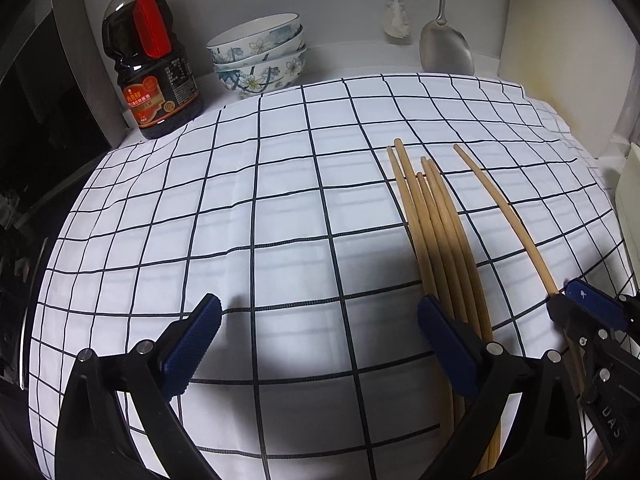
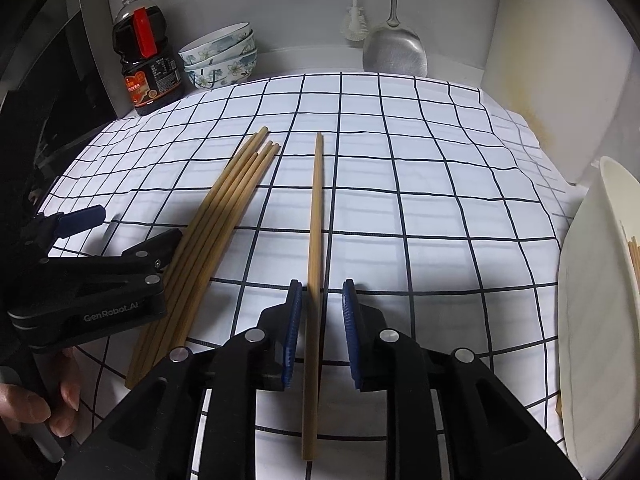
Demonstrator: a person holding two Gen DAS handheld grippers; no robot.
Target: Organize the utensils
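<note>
Two grippers low over the checked cloth (image 1: 280, 208): right gripper (image 2: 322, 320) with jaws slightly parted, a single chopstick (image 2: 316, 216) lying flat between the blue pads, neither pad pressing on it — left gripper (image 1: 320, 340) spread wide, nothing between its fingers, its right finger (image 1: 448, 344) just beside a bundle of five chopsticks (image 1: 432, 224). Beyond, near the back wall: soy sauce bottle (image 1: 152, 64), stacked floral bowls (image 1: 260, 56), hanging metal spatula (image 1: 446, 48) — at far right, a white dish (image 2: 600, 320).
</note>
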